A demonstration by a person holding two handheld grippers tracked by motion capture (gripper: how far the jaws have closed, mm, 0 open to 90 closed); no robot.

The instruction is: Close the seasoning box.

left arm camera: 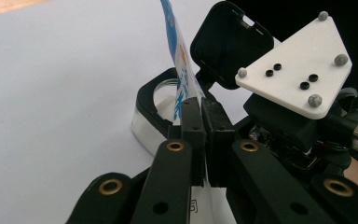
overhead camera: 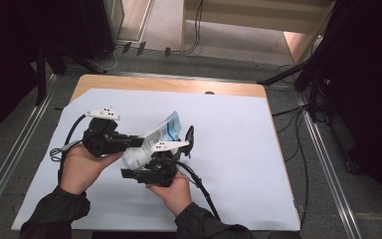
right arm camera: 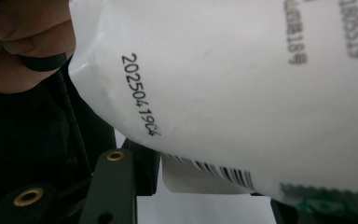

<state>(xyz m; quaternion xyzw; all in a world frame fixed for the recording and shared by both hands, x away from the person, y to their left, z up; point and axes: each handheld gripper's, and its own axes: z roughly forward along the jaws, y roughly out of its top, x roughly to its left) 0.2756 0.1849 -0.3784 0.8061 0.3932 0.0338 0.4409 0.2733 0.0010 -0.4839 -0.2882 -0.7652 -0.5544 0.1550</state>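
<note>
Black jaws of our left tool are pressed together on the lower edge of a white and blue pouch, which stands up from them, tilted over a small clear box with a black collar and a black hinged lid swung open. Whether the pouch mouth sits inside the opening or just above it we cannot tell.

Our right tool sits against the pouch's white belly; a printed date code and a barcode press close to its camera, and one jaw shows at each side. We cannot tell whether those jaws are closed on the pouch or merely alongside it.

We judge the step to be emptying the pouch into the box. To do it well, we keep the left clamp firm, tip slowly, hold the pouch mouth over the round opening, and leave the lid clear.

Nothing definite shows inside the box. It rests on the white sheet covering the bench.
</note>
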